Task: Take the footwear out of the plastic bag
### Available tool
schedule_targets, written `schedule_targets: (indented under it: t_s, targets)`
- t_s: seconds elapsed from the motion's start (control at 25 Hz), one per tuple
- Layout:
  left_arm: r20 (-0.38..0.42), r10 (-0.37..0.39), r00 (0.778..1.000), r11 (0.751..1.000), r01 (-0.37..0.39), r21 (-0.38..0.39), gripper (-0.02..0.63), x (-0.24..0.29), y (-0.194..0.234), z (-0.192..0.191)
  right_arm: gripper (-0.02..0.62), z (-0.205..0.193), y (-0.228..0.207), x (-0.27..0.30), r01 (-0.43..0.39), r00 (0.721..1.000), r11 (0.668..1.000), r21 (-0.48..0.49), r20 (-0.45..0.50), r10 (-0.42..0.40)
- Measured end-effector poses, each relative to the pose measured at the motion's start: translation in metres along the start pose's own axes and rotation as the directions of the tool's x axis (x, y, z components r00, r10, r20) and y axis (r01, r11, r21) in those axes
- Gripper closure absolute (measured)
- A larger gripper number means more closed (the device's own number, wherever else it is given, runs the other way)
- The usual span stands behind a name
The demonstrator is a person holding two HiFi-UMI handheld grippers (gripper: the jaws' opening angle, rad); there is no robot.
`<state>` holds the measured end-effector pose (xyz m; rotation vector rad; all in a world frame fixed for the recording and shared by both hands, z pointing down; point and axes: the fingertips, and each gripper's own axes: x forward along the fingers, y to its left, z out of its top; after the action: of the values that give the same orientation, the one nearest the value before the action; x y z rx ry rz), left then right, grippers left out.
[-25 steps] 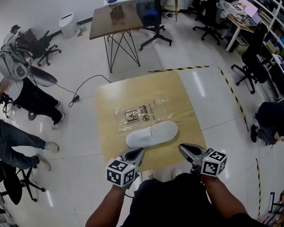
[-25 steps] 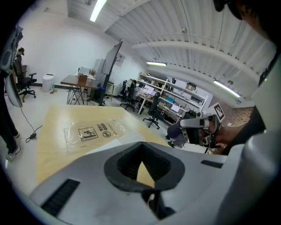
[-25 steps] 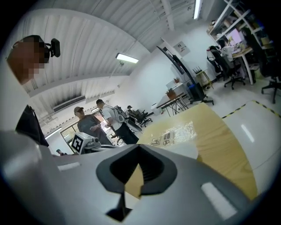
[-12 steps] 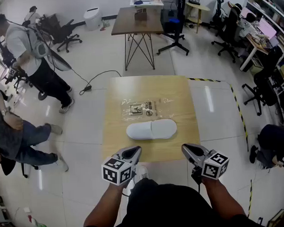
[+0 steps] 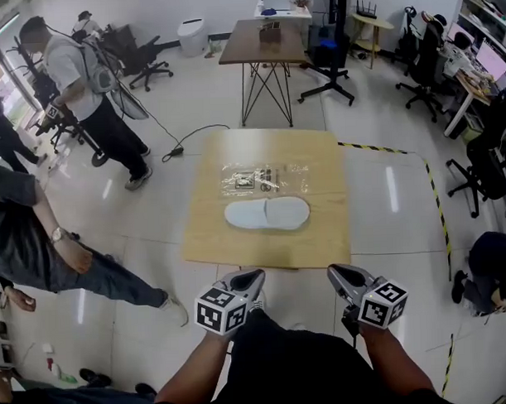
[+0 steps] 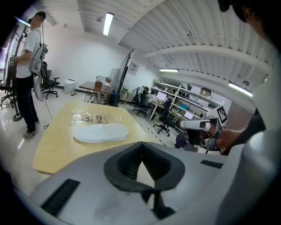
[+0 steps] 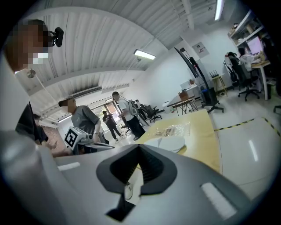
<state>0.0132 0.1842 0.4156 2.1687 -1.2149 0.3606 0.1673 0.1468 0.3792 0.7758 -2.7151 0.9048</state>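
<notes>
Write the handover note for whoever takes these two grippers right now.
Left gripper: jaws shut, nothing between them, held off the near edge of the light wooden square table.
Right gripper: likewise shut and empty.
White soft slippers: mid-table, outside the bag.
Clear plastic bag with a printed label: flat on the table just beyond the slippers, looks empty.
Done: the footwear is out of the bag.
Left: nothing apparent; neither gripper touches anything.

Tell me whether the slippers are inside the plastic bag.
No: the slippers lie bare on the table, beside the flat bag.
</notes>
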Motion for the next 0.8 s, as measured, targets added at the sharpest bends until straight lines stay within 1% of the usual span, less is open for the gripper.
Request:
schedule_targets:
  t_s: [0.12, 0.28, 0.52, 0.64, 0.8]
  targets:
    - [0.006, 0.026, 1.0, 1.0, -0.026, -0.01, 0.6, -0.013, -0.013, -0.016, 0.595, -0.014, 0.006, -0.015, -0.005, 1.0, 1.0, -0.013, -0.004, 0.005]
    - [0.027, 0.074, 0.997, 0.997, -0.073, -0.024, 0.6, -0.032, -0.026, -0.027, 0.595, -0.021, 0.007, -0.031, -0.01, 1.0, 0.998, -0.054, -0.015, 0.009]
    - [-0.022, 0.098, 0.995, 0.993, -0.1, -0.059, 0.6, -0.044, -0.053, -0.063, 0.595, -0.043, 0.009, -0.052, -0.014, 0.998, 0.999, -0.047, -0.064, 0.011]
    - [-0.016, 0.102, 0.995, 0.993, -0.103, -0.063, 0.6, -0.045, -0.059, -0.059, 0.595, -0.051, 0.015, -0.056, -0.02, 0.996, 0.999, -0.047, -0.086, 0.015]
    - [0.046, 0.103, 0.994, 0.994, -0.102, -0.025, 0.6, -0.051, -0.063, -0.032, 0.595, -0.055, 0.026, -0.05, -0.049, 0.994, 0.997, -0.06, -0.102, 0.042]
